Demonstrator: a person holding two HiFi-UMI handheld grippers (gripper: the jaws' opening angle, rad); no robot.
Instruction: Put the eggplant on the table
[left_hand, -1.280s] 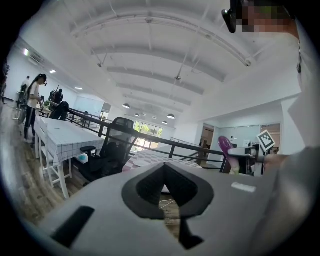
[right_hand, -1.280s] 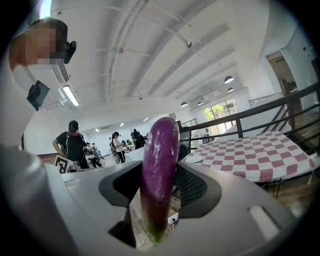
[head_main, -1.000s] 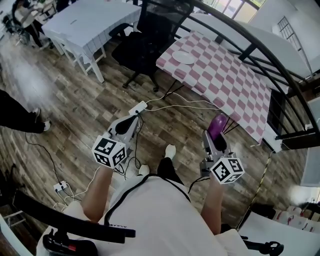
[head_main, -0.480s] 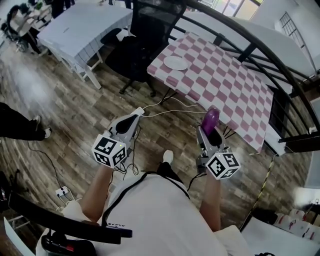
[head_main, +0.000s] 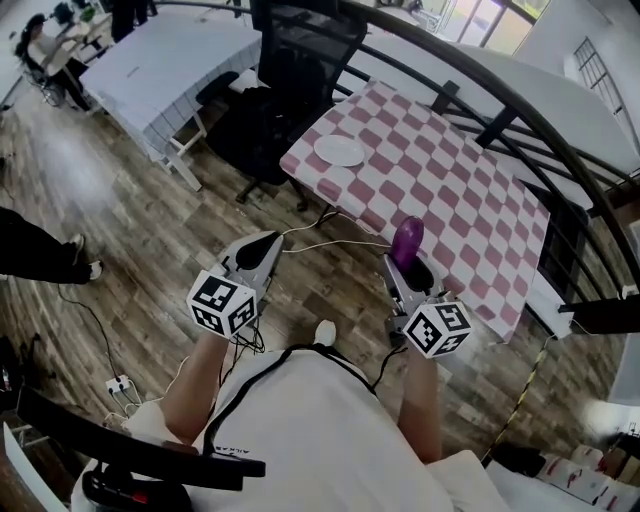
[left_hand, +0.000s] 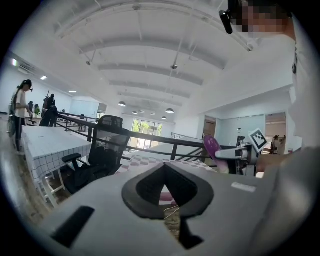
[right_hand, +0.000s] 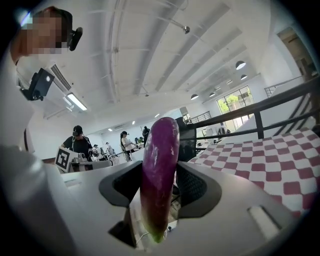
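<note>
Looking down on a wood-plank floor (head_main: 120, 220) in an open office with a white vaulted ceiling; the target table (head_main: 470, 200) wears a pink-and-white checked cloth and sits against a black railing (head_main: 520, 110). 1 white plate (head_main: 340, 151) lies near its left corner, rest of the cloth bare. Black office chair (head_main: 290, 90) is parked at that same corner, a white table (head_main: 170, 60) beyond it. White cables (head_main: 330, 215) run over the floor along the table's near edge, power strip (head_main: 117, 383) further left, a person's dark trouser leg (head_main: 40, 255) at the left margin. Left gripper (head_main: 262, 250): jaws together at the tips, nothing between them, pointing at the floor short of the table. Right gripper (head_main: 408, 268): jaws wide but clamped on the eggplant (head_main: 406, 243), held in the air at the table's near edge, not on the cloth. Eggplant is long, glossy purple, upright between the pads, rounded end sticking up above the jaws, pale greenish end hanging below in the right gripper view.
</note>
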